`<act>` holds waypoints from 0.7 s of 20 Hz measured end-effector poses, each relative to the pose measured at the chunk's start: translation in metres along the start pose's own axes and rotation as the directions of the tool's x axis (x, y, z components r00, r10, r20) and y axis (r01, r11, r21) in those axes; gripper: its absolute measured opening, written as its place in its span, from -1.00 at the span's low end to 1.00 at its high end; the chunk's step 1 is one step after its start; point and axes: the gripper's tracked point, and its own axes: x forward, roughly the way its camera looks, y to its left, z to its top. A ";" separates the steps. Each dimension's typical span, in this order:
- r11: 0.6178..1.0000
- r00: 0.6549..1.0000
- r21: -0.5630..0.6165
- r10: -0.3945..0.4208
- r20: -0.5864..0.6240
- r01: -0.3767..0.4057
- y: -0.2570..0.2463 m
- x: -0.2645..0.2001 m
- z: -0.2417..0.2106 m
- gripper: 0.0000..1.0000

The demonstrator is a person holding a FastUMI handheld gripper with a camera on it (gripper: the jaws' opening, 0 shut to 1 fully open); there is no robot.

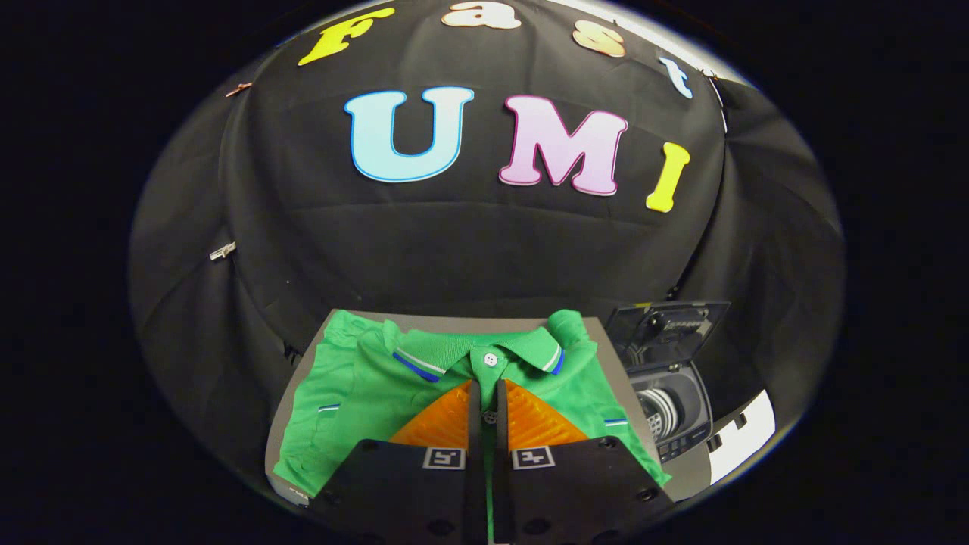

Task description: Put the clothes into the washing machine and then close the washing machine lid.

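Note:
A green polo shirt (356,393) with blue and white trim lies spread over a small grey table (615,356). My gripper (488,393) is down on the shirt's front just below the collar button. Its fingers stand almost together, with a thin fold of the green cloth pinched between them. To the right of the table stands a small top-loading washing machine (681,439). Its lid (670,324) is raised upright and the drum (665,407) is open to view.
The black booth cloth hangs close behind the table and the machine. A white strip (746,435) lies on the floor to the right of the washing machine. The table's left and front edges (276,446) drop off into dark space.

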 end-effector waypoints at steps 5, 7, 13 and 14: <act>0.999 0.997 0.025 -0.027 0.078 0.025 -0.014 -0.018 0.014 -0.84; 0.999 0.995 0.026 -0.037 0.094 0.034 -0.019 -0.021 0.016 -0.84; 0.996 0.984 0.029 -0.086 0.155 0.082 -0.036 -0.028 0.023 -0.85; 0.996 0.983 0.042 -0.084 0.164 0.079 -0.038 -0.028 0.022 -0.84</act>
